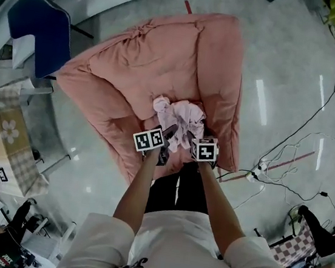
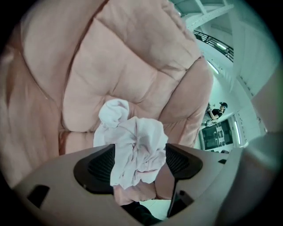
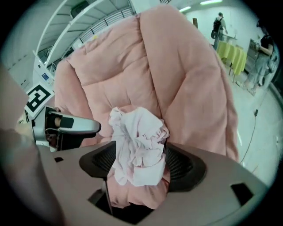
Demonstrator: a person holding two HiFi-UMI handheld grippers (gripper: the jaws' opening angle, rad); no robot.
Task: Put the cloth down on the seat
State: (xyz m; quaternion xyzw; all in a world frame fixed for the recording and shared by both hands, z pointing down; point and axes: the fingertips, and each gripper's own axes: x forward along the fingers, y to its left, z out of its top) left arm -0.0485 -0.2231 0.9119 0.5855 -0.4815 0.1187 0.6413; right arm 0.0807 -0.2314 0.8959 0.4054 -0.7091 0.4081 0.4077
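While the left gripper (image 1: 167,135) stands wide open, the cloth (image 1: 179,115) lies crumpled at frame centre on the seat (image 1: 158,68), loose between those jaws and the equally open right gripper (image 1: 189,140). The release looks done; next, both should back off without snagging. Two grippers, one cloth, one seat.

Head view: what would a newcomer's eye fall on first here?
A big pink padded seat fills the middle of the floor. A crumpled pale cloth lies on its front cushion, and the left gripper and right gripper, jaws open, straddle it from the near side.
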